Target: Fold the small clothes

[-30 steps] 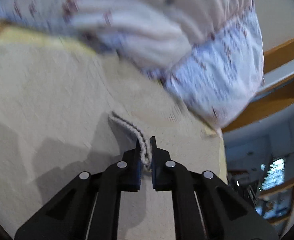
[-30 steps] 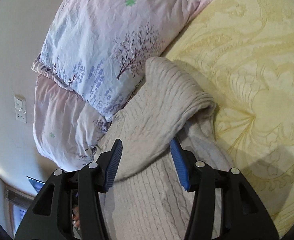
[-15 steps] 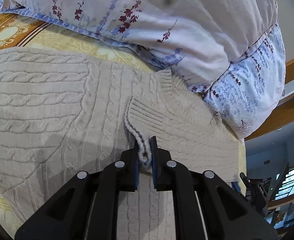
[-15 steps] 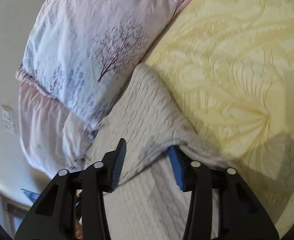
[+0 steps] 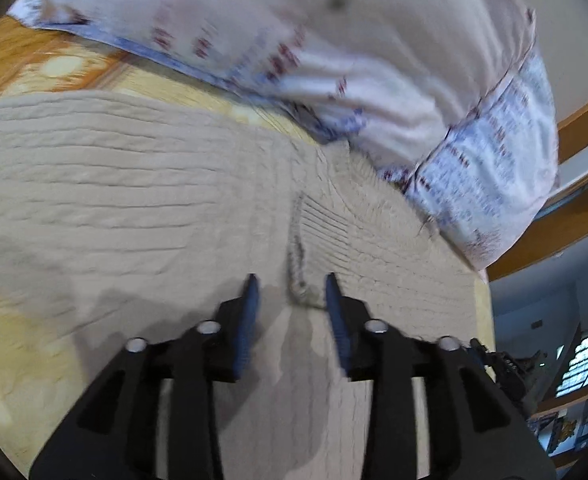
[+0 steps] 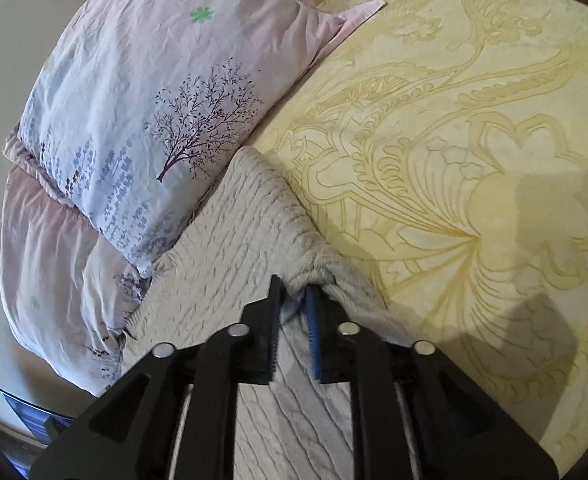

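A: What's on the bed?
B: A beige cable-knit sweater point(image 5: 141, 184) lies mid-frame on the yellow floral bedspread point(image 6: 474, 168), beside the soft tree-print pillows point(image 6: 141, 120).
A: The claws?
B: The left claw point(image 5: 291, 292) pinched the ribbed cuff point(image 5: 300, 248) before; now it's opening, the cuff loose between. The right claw point(image 6: 294, 300), earlier wide, is closing on bunched knit at lower centre.

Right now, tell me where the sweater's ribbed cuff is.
In the left wrist view the ribbed cuff lies low and central on the sweater, between the fingers of the opening left tool, below the floral pillow.
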Tool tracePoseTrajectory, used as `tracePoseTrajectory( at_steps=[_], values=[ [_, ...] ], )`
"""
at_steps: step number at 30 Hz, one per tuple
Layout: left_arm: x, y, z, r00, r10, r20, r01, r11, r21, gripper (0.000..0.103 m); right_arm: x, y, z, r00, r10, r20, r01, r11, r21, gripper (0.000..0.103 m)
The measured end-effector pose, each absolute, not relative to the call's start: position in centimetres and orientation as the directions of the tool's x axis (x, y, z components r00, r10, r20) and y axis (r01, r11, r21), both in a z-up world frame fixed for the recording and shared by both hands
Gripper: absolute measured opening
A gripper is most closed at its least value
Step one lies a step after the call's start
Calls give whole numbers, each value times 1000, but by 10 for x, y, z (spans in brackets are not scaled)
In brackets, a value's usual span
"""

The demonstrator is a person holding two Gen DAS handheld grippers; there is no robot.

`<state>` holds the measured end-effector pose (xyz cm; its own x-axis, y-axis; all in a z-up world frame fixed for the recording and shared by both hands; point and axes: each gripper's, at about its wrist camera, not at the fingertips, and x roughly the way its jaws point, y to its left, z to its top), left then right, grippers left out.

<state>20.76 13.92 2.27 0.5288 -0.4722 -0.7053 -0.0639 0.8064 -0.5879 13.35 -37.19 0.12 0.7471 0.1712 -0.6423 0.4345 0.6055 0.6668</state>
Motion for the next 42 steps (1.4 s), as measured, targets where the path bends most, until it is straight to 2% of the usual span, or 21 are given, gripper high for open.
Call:
tracePoseTrajectory(
  at_steps=[2,6,8,13,18,22,27,31,35,36,39,42],
  values=[
    [187,166,31,576,-461,-675,-80,790,-608,42,128,-368,6,751,158,-641,427,624,654,39],
    [146,233,37,663,-368,-652,-181,766,-617,47,118,-359,12,766,138,-627,412,643,645,54],
    [134,261,36,685,-308,-660,-251,751,-611,47,116,-350,15,772,135,-621,395,663,636,65],
    [107,333,23,707,-175,-685,-450,636,-627,47,119,-333,14,779,179,-601,340,685,644,67],
    [101,370,13,728,-135,-672,-528,515,-676,47,117,-327,13,774,191,-603,330,692,643,67],
    [101,385,-1,740,-149,-656,-551,424,-719,37,116,-326,14,773,194,-604,330,690,644,67],
    [102,398,-10,774,-142,-617,-546,342,-765,30,116,-325,14,771,201,-604,324,693,644,67],
    [101,410,-18,790,-122,-600,-557,265,-787,19,116,-322,15,770,215,-601,310,697,646,67],
    [105,415,-20,787,-111,-607,-566,261,-782,12,117,-323,14,769,223,-599,304,697,650,67],
    [106,415,-19,782,-112,-613,-570,269,-776,7,117,-323,14,769,226,-598,302,696,651,67],
    [110,410,-7,787,-104,-608,-557,302,-773,6,117,-325,15,772,233,-592,292,697,655,67],
    [114,397,17,826,-97,-555,-497,339,-799,5,117,-325,17,777,234,-584,283,700,656,67]
  ],
)
